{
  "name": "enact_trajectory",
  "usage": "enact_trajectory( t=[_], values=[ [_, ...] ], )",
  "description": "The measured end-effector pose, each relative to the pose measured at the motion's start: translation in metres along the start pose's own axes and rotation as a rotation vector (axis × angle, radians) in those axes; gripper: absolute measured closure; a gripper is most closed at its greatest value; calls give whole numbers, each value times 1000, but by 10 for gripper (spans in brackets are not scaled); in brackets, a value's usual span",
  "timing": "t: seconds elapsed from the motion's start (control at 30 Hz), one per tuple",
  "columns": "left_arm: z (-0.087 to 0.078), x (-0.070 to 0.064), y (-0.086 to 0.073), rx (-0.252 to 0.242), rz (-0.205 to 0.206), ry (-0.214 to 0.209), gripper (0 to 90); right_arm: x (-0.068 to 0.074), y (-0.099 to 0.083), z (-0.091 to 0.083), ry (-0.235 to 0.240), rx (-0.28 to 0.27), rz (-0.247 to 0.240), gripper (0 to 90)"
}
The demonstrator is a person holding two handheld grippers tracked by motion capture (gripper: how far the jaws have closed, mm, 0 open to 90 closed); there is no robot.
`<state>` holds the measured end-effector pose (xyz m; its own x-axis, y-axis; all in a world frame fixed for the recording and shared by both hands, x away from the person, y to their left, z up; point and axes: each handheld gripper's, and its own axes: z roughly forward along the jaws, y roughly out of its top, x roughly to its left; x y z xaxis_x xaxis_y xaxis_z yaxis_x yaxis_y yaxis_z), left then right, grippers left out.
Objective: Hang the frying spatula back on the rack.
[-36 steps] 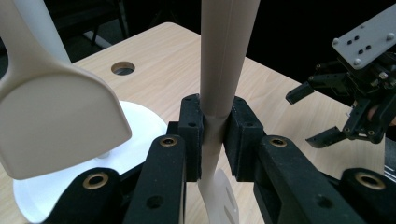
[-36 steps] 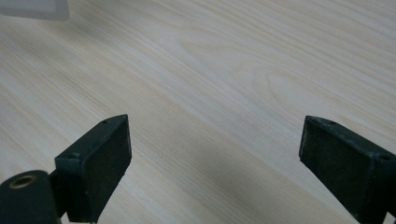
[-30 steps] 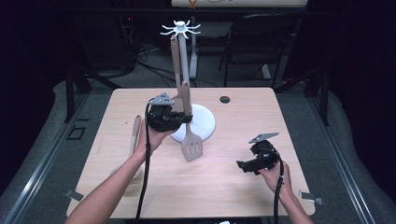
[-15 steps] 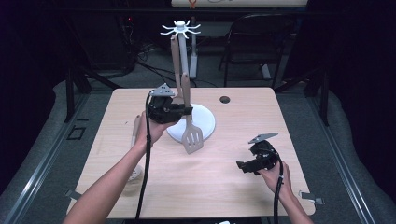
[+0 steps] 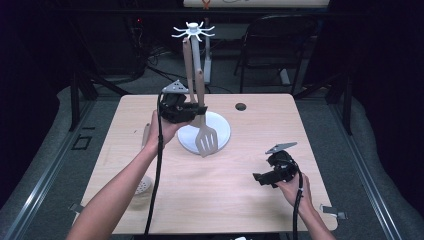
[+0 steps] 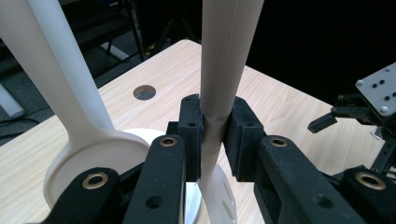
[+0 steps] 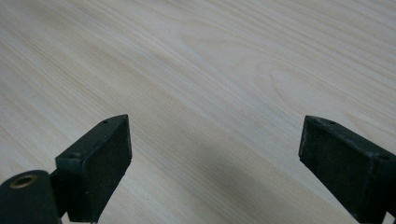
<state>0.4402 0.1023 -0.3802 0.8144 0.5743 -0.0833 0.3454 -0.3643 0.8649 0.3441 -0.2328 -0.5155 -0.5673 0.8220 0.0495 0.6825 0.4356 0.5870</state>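
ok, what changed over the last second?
The left tool, shut on the slotted spatula by its handle, has carried it up and away from the person, toward the white hanging stand. The blade now hangs over the stand's round base. The right tool stayed open and low over the table, and the second utensil stayed hanging on the stand.

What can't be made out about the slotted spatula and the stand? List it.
- Whether the slotted spatula hangs on a hook of the stand: too small in the high view, cut off by the top edge in the left gripper view.
- Spatula blade: hidden behind the left gripper in its own view.
- Object by the left forearm: partly covered by the arm, high view.
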Motion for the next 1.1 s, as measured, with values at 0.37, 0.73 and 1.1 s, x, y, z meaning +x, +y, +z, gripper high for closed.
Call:
enact_trajectory(
  t=[0.37, 0.73, 1.1],
  values=[
    [3, 6, 12, 9, 16, 12, 777, 0, 0, 0, 3, 0, -4, 90],
    [2, 13, 26, 5, 25, 21, 777, 0, 0, 1, 5, 11, -4, 89],
    [4, 15, 37, 1, 33, 20, 777, 0, 0, 2, 6, 19, -9, 90]
  ],
)
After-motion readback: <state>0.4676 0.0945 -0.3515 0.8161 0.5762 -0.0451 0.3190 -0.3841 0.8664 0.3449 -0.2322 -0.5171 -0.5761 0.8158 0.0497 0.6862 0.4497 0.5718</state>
